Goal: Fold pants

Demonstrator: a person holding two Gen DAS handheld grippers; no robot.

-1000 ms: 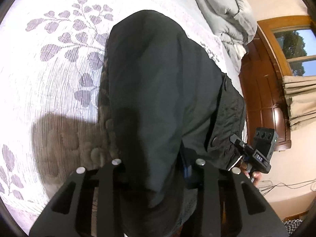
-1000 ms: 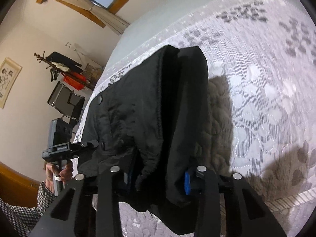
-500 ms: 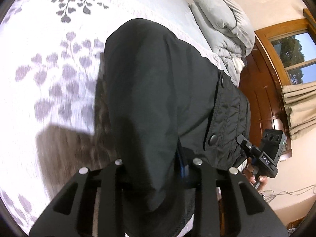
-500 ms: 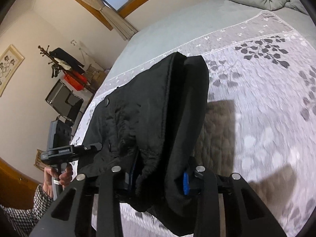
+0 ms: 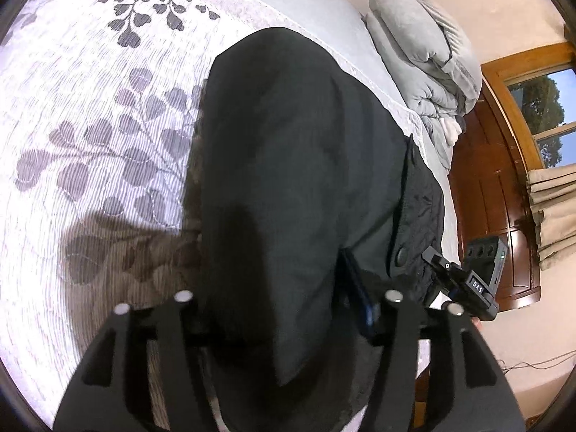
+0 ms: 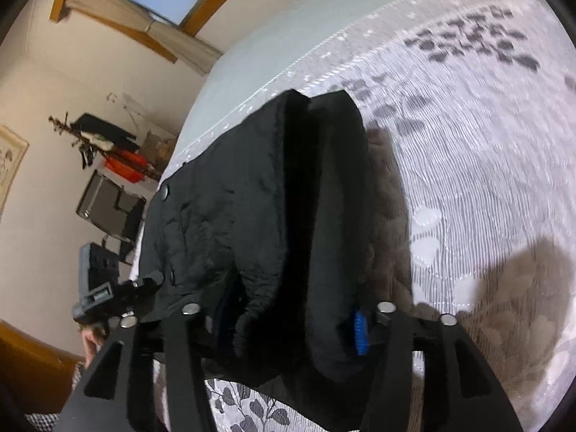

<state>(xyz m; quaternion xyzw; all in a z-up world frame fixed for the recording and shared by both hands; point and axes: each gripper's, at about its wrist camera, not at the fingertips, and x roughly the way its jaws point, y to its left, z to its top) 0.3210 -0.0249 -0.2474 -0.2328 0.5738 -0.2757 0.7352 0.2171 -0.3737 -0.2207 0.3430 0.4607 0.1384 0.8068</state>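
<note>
The black pants (image 5: 298,165) hang folded over above a white bedspread with grey leaf print (image 5: 90,144). My left gripper (image 5: 284,309) is shut on one end of the pants, with cloth draped over the fingers. My right gripper (image 6: 288,324) is shut on the other end, the waistband side with a snap button (image 6: 164,190). The right gripper shows in the left wrist view (image 5: 464,280). The left gripper shows in the right wrist view (image 6: 108,295). The far fold of the pants rests near the bedspread.
A grey folded duvet (image 5: 424,57) lies at the head of the bed by a wooden headboard (image 5: 486,198). A window with curtains (image 6: 144,10), a coat stand (image 6: 93,136) and a chair (image 6: 108,205) stand beyond the bed's edge.
Both grippers have swung with the pants still held; the views tilted up toward the room and back down toward the bedspread. The grips have not changed.
</note>
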